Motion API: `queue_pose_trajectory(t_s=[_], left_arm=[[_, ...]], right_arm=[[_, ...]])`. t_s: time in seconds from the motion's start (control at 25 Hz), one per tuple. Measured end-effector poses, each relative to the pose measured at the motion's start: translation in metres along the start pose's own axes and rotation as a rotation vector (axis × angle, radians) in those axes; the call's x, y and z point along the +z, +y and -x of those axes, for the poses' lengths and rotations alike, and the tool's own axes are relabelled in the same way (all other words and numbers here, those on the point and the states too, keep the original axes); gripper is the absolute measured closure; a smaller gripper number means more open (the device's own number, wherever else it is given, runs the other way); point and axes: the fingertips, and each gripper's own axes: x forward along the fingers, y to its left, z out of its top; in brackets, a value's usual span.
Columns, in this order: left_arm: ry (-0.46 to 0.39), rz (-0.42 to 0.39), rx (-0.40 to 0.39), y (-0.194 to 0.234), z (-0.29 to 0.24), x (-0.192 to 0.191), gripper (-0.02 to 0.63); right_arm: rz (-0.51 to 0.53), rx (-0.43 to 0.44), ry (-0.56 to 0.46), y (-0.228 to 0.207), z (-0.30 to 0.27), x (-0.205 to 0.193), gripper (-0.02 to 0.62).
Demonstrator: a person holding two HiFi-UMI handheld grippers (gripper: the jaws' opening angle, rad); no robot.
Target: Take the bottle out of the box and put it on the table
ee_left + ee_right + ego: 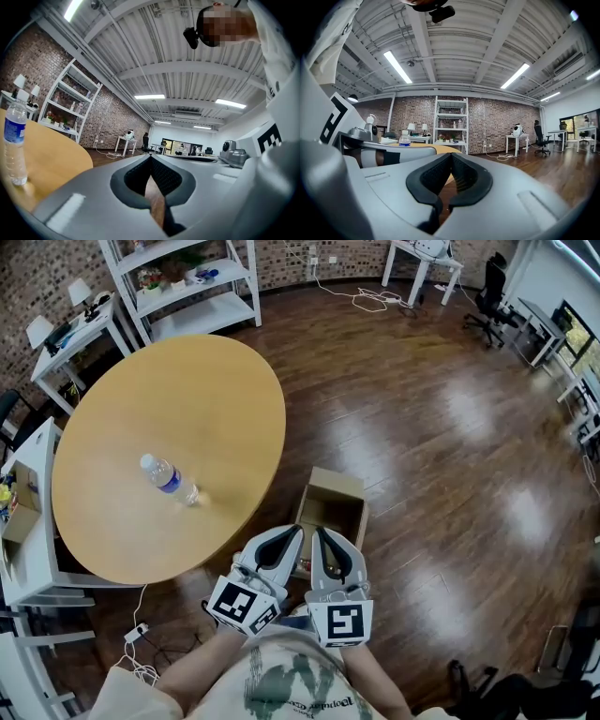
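A clear plastic bottle (169, 480) with a blue label and white cap stands upright on the round wooden table (187, 418). The left gripper view shows that bottle (14, 140) at far left on the table (47, 159). An open cardboard box (330, 512) sits on the floor beside the table's near edge. My left gripper (298, 531) and right gripper (317, 532) are held side by side close to my body, above the box's near rim, tips together. Both are shut with nothing between them. In the right gripper view the bottle's cap (404, 139) peeks over the left gripper.
A white shelf unit (187, 282) and small white desks (70, 338) stand beyond the table. A white side table (28, 521) is at the left. Cables (141, 652) lie on the dark wood floor (431, 446). Office chairs and desks (525, 315) are far right.
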Motion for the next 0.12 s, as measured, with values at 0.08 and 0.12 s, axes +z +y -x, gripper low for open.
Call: queue_pose_trajectory(t_s=[0.08, 0.12], left_arm=[[0.003, 0.000, -0.001, -0.0001, 0.0000, -0.0011, 0.607], [0.005, 0.000, -0.002, -0.0001, 0.0001, -0.0016, 0.609]], right_arm=[[0.002, 0.002, 0.001, 0.0002, -0.0004, -0.0013, 0.595], [0.004, 0.004, 0.002, 0.0005, -0.0007, -0.0018, 0.595]])
